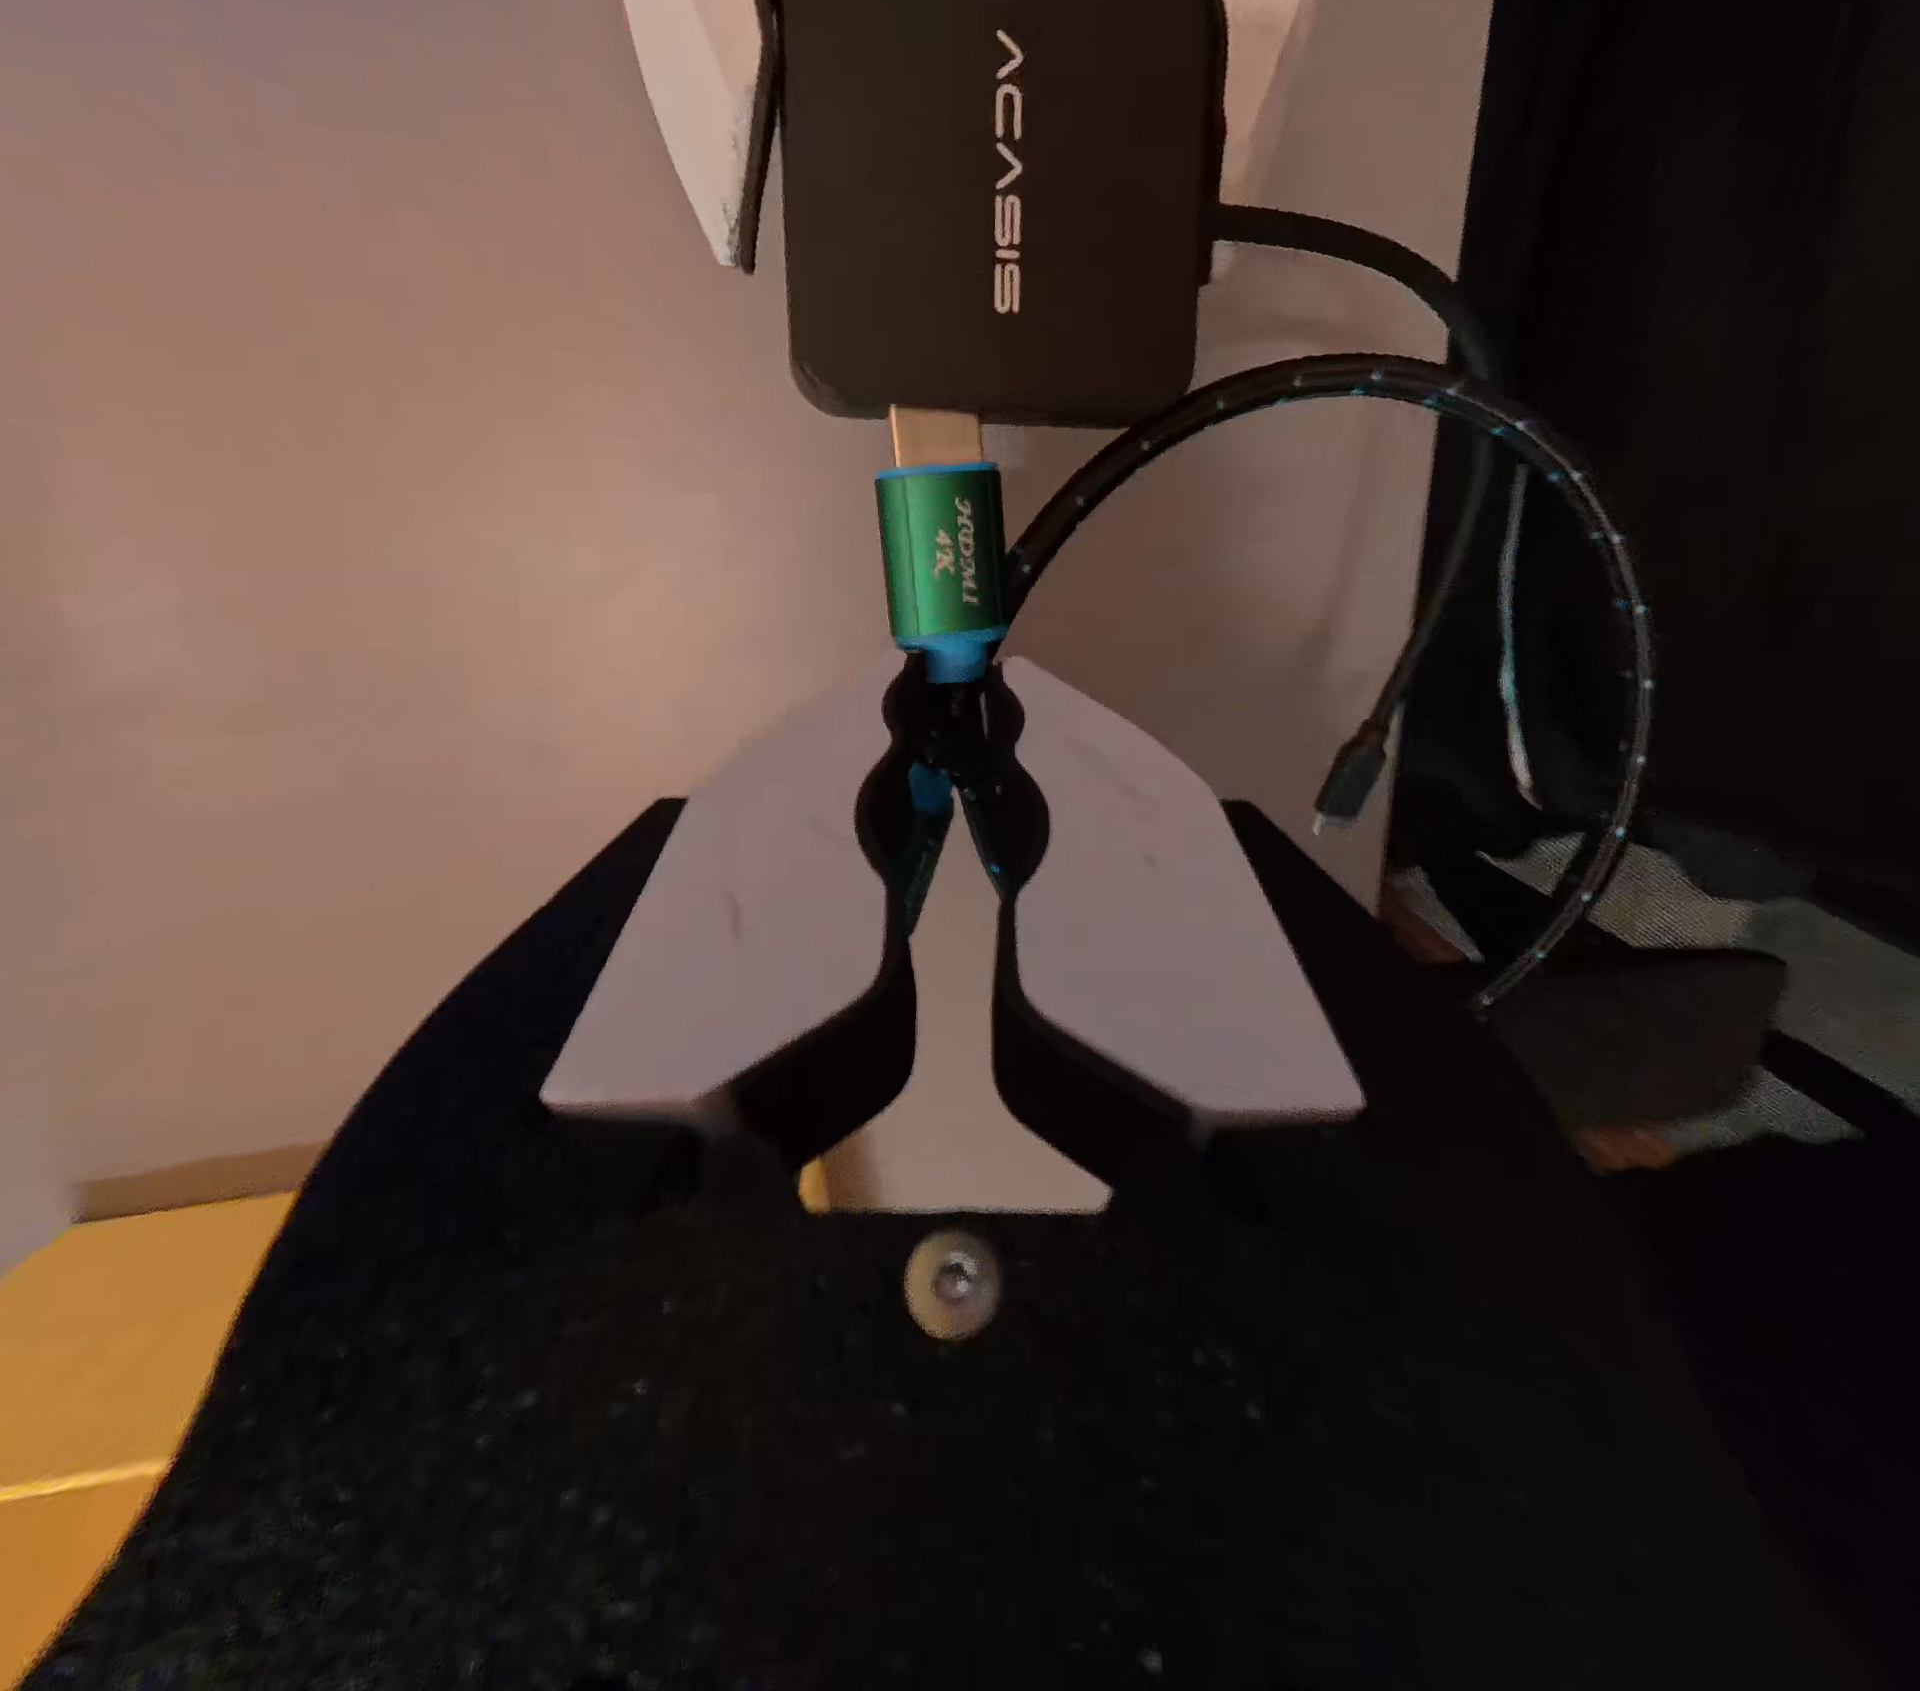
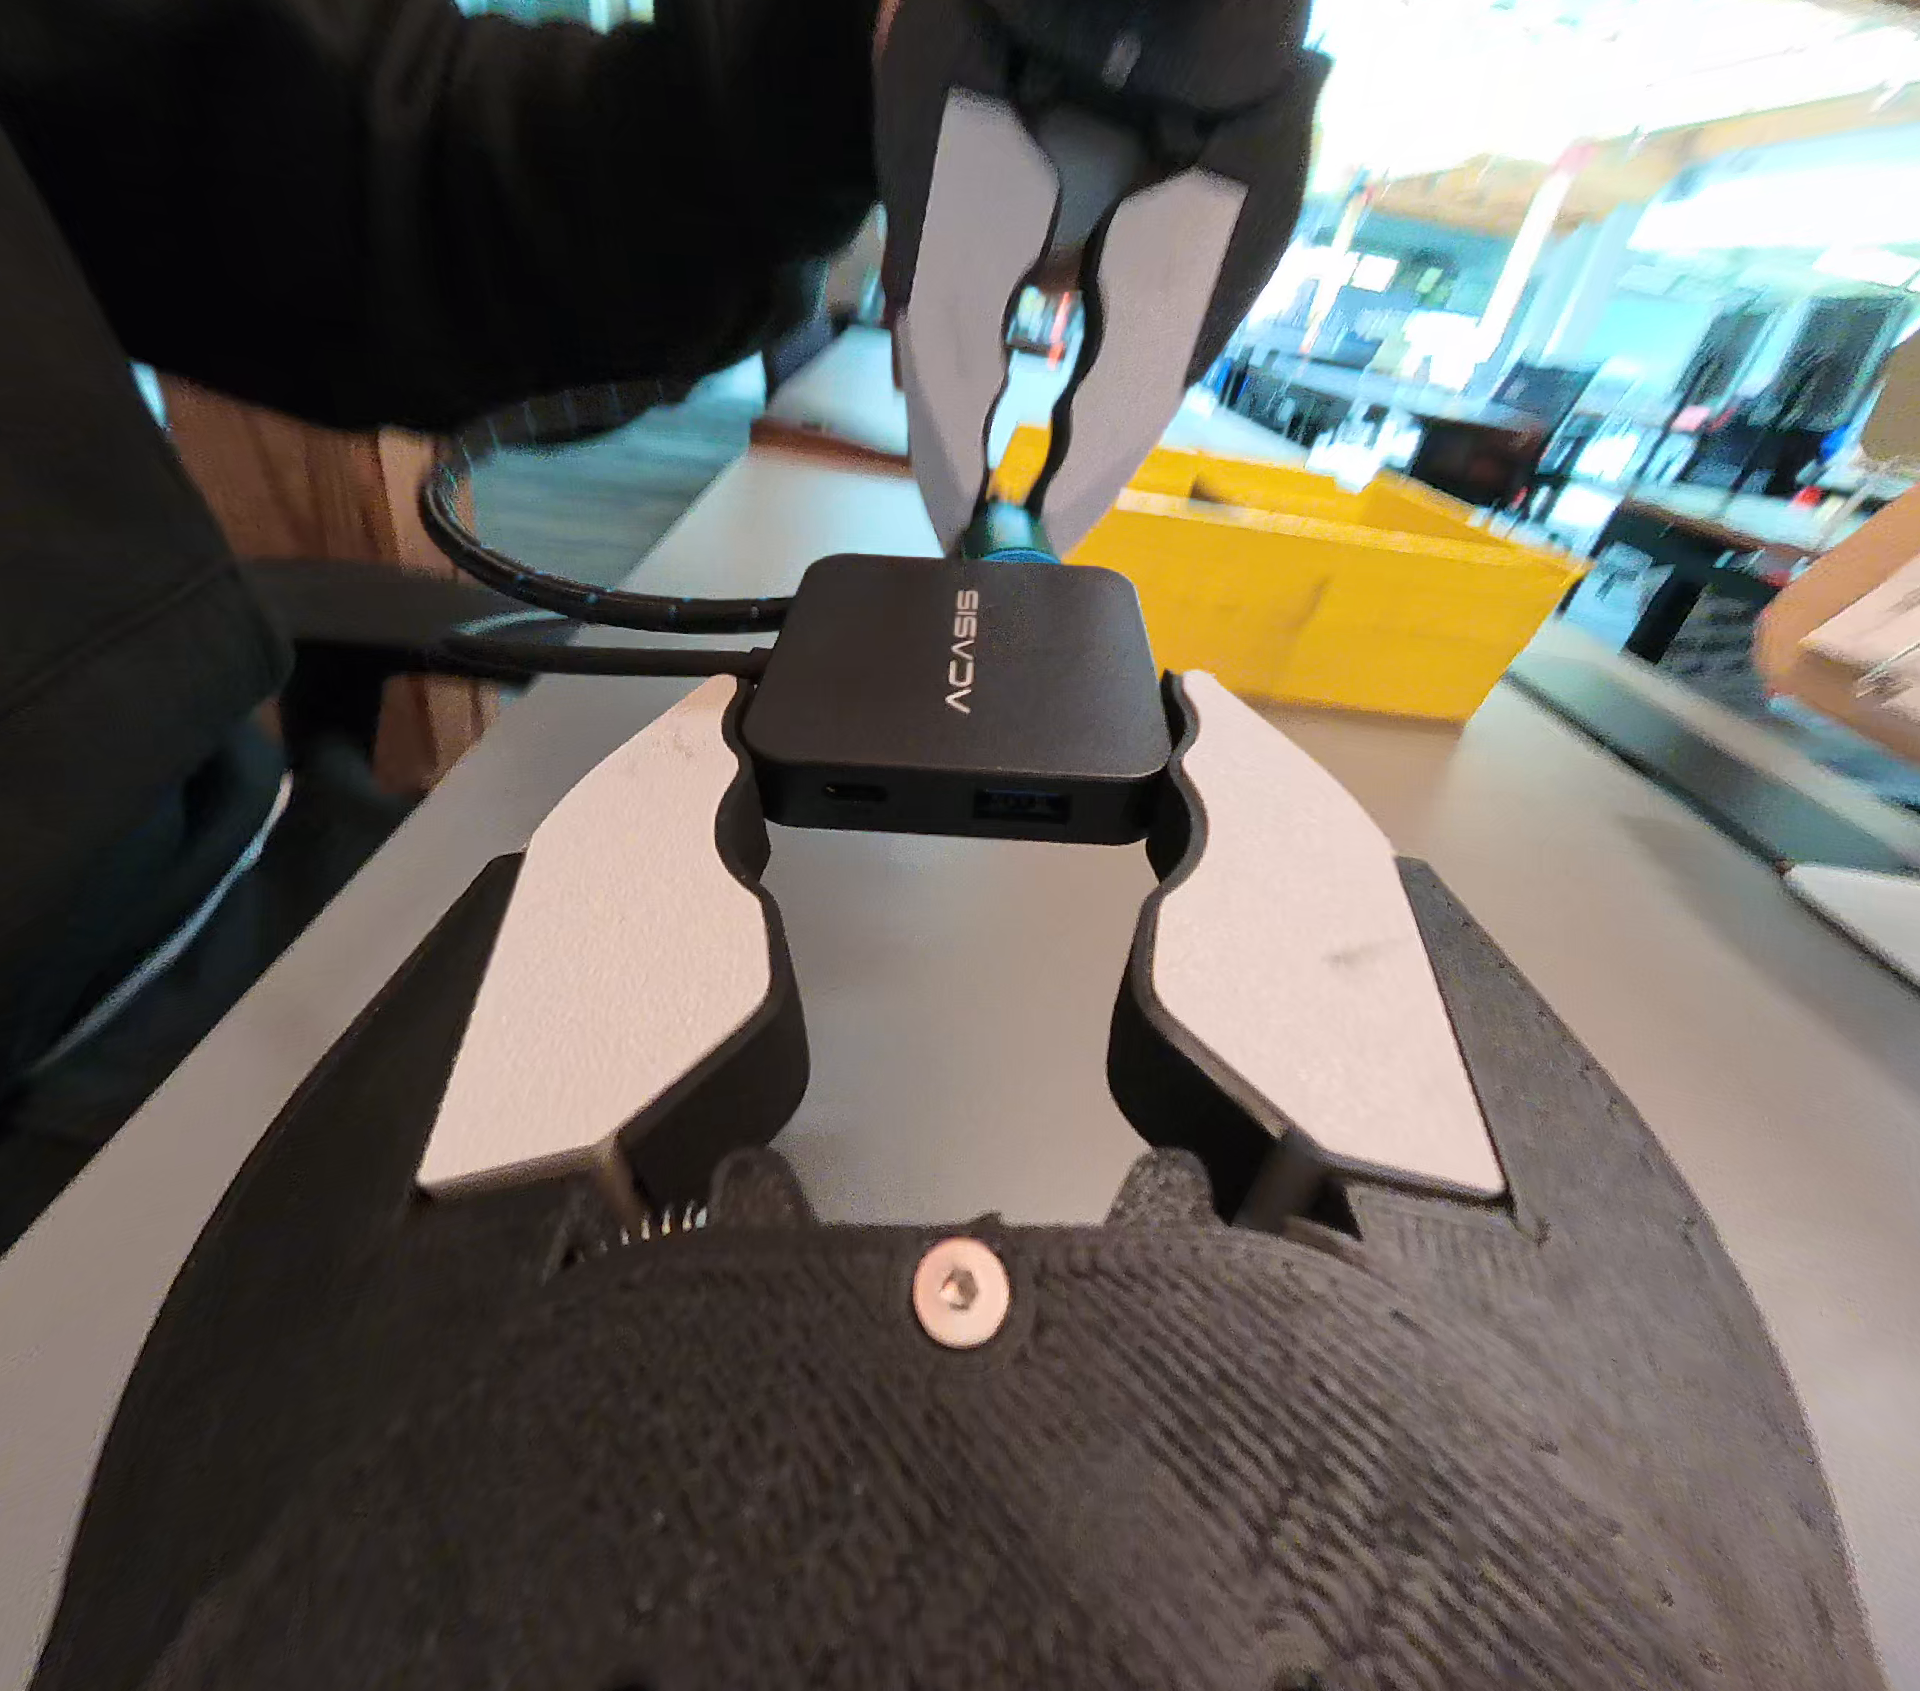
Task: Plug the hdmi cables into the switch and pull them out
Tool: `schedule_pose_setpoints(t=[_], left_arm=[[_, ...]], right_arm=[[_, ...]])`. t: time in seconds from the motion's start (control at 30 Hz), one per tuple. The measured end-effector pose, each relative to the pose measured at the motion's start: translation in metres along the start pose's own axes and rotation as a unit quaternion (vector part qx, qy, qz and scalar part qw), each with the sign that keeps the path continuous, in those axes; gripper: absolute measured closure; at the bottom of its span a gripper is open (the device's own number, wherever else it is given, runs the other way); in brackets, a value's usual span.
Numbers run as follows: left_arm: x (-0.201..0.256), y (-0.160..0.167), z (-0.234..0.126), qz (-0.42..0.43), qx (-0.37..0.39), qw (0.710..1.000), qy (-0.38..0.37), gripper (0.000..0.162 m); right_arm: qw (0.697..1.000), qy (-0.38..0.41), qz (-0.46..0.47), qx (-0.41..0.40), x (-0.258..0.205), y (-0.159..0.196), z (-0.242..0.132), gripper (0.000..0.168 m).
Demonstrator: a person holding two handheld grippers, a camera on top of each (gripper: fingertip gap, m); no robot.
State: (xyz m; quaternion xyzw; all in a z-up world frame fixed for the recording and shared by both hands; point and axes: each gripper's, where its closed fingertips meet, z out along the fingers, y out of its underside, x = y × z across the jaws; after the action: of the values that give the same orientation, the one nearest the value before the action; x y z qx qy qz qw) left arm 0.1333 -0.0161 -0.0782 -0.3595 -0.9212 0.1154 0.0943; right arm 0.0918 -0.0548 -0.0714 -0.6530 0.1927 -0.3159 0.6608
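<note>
Gripping the switch (image 2: 956, 696) above the grey desk (image 2: 1558, 820), right gripper (image 2: 961, 768); left gripper (image 1: 951, 685) pinches the HDMI cable (image 1: 1351, 436); yellow bin (image 2: 1299, 602) behind.

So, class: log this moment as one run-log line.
left gripper: shut on HDMI cable | plug partly in switch | right gripper: shut on switch

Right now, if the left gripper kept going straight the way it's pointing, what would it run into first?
The left gripper, shut on the cable just behind the green HDMI plug, points at the black switch. The plug's metal tip already meets the switch's edge, so it would push farther in; depth is unclear.
</note>
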Motion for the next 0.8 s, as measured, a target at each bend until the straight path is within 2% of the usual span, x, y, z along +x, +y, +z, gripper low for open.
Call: schedule_pose_setpoints(t=[0.03,0.13,0.23,0.4,0.6,0.8], left_arm=[[-0.002,-0.006,-0.001,0.006,0.031,0.999,-0.010,0.152],[-0.002,-0.025,-0.008,0.002,0.127,0.992,-0.017,0.151],[-0.011,-0.023,-0.010,0.016,0.137,0.988,-0.065,0.151],[-0.002,-0.002,0.002,0.018,0.068,0.997,-0.042,0.152],[0.016,0.011,0.007,-0.004,0.002,0.999,0.044,0.152],[0.026,0.018,0.010,-0.038,-0.032,0.988,0.147,0.152]], right_arm=[[1.000,0.005,0.005,0.026,0.002,-0.009,-0.003,0.095],[0.997,0.006,0.030,0.075,0.006,-0.026,-0.011,0.095],[0.999,0.013,0.019,0.047,0.008,-0.017,-0.010,0.095],[1.000,-0.003,-0.019,-0.002,-0.002,-0.001,-0.001,0.095],[0.999,-0.032,-0.042,-0.007,-0.014,0.002,0.005,0.095],[0.996,-0.063,-0.059,-0.029,-0.026,0.011,0.009,0.095]])
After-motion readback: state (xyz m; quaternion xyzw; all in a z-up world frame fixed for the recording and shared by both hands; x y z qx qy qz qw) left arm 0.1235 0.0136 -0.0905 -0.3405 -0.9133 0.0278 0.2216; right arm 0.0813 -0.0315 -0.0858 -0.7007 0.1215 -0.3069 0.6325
